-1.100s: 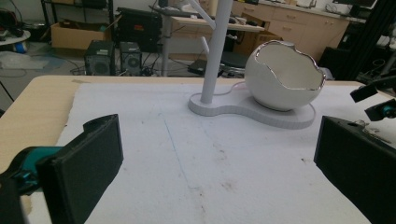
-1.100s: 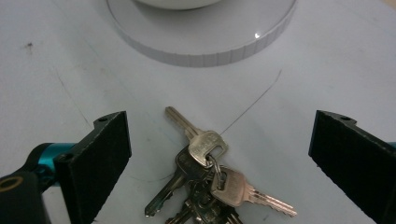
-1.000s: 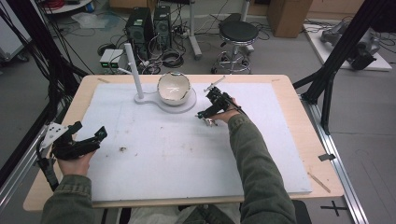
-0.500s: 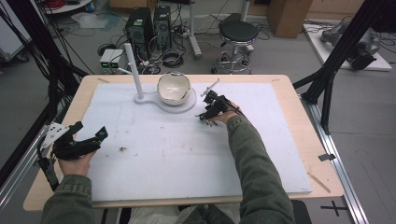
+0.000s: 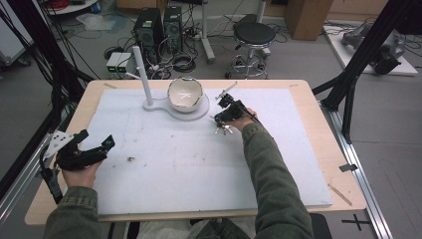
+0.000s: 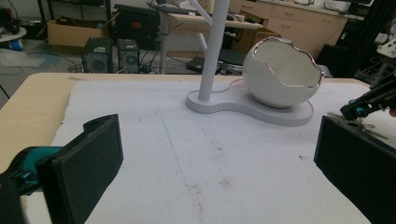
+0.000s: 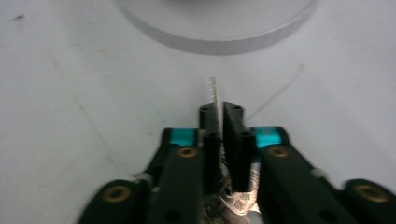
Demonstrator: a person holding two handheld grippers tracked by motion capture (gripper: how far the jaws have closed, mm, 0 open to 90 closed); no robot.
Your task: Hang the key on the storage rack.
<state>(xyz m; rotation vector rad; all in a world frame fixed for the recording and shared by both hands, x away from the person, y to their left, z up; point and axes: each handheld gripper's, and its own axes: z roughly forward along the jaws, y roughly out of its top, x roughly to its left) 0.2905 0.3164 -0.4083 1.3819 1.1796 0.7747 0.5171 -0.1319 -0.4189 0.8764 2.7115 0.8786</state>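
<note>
My right gripper [image 5: 219, 121] rests on the white mat just right of the white stand. Its jaws have just been closing and now stand shut on a bunch of keys [image 5: 223, 130]. In the right gripper view, one toothed key blade [image 7: 214, 91] sticks out between the pads of that gripper [image 7: 219, 116], and more keys hang below. At the mat's left edge, my left gripper [image 5: 95, 148] is held level with its jaws wide open and nothing between them [image 6: 215, 158]. In the left gripper view, the right gripper [image 6: 356, 110] and the keys [image 6: 369, 131] show at far right.
A white stand [image 5: 164, 107] with an upright post [image 5: 141, 74] carries a white egg-shaped bowl [image 5: 185, 94] at the back of the mat [image 5: 199, 169]. A small dark speck [image 5: 131, 159] lies near the left gripper. Beyond the table stand a stool [image 5: 255, 35] and computer cases.
The right gripper's jaws have closed onto the keys on the mat. Both hands stay where they were.
</note>
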